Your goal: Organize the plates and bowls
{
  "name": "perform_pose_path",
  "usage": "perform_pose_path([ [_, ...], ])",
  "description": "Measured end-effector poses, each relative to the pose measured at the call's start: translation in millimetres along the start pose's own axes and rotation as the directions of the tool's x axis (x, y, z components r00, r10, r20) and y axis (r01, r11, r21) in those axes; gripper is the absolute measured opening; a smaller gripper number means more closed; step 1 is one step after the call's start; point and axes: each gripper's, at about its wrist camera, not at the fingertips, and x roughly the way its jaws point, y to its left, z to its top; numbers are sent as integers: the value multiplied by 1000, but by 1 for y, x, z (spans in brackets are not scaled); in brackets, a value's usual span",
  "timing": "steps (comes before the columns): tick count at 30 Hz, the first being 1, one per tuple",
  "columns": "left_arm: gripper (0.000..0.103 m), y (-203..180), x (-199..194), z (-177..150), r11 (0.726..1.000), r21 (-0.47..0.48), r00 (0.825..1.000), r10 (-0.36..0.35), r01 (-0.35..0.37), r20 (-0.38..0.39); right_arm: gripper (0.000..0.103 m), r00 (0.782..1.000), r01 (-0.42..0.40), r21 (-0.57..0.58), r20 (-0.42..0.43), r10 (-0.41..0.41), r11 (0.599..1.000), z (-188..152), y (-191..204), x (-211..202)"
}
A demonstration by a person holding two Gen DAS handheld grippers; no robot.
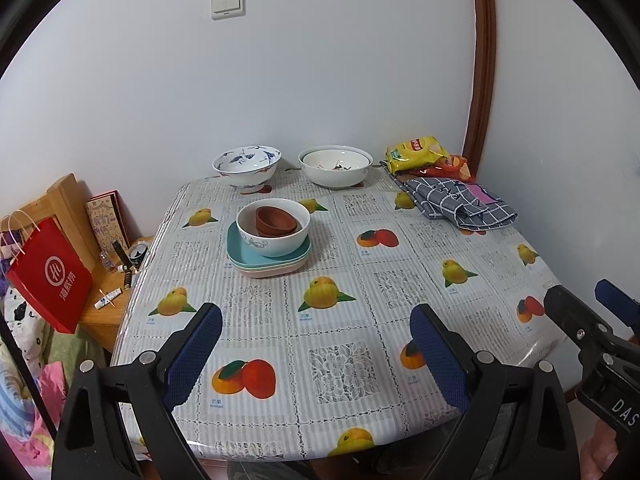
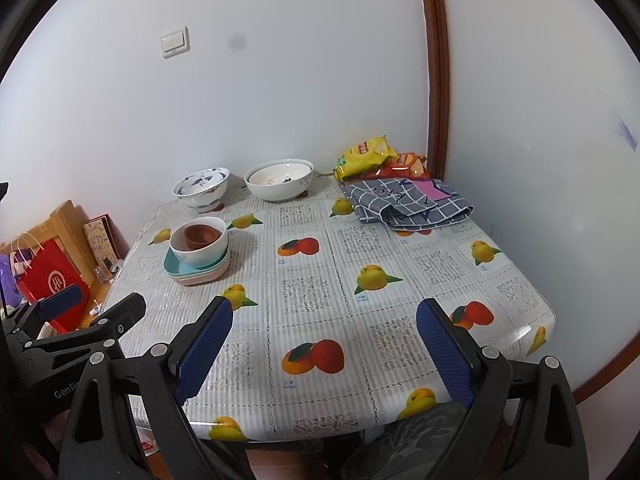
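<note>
A stack of square plates (image 1: pixel 269 261) (image 2: pixel 197 270), teal on top, sits left of the table's middle. On it stands a white bowl (image 1: pixel 273 226) (image 2: pixel 199 244) with brown bowls (image 1: pixel 277 221) (image 2: pixel 202 235) nested inside. By the far wall stand a blue-patterned bowl (image 1: pixel 247 168) (image 2: pixel 201 186) and a wide white bowl (image 1: pixel 335 165) (image 2: pixel 279 180). My left gripper (image 1: pixel 316 354) (image 2: pixel 92 308) hangs open over the near table edge. My right gripper (image 2: pixel 325 350) (image 1: pixel 592 304) is open beside it. Neither holds anything.
The table (image 1: pixel 344 312) wears a fruit-print plastic cloth. A folded grey checked cloth (image 1: pixel 460 202) (image 2: pixel 408 202) and snack bags (image 1: pixel 424 158) (image 2: pixel 372 158) lie at the far right corner. Left of the table, a red paper bag (image 1: pixel 50 276) hangs by a wooden stand (image 1: pixel 108 308).
</note>
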Motion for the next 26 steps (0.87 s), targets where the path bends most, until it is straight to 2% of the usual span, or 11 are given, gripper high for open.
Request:
perform_pose_path([
  [26,95,2,12,0,1000,-15,1000,-8,8,-11,92,1000,-19,4,13,19,1000,1,3,0],
])
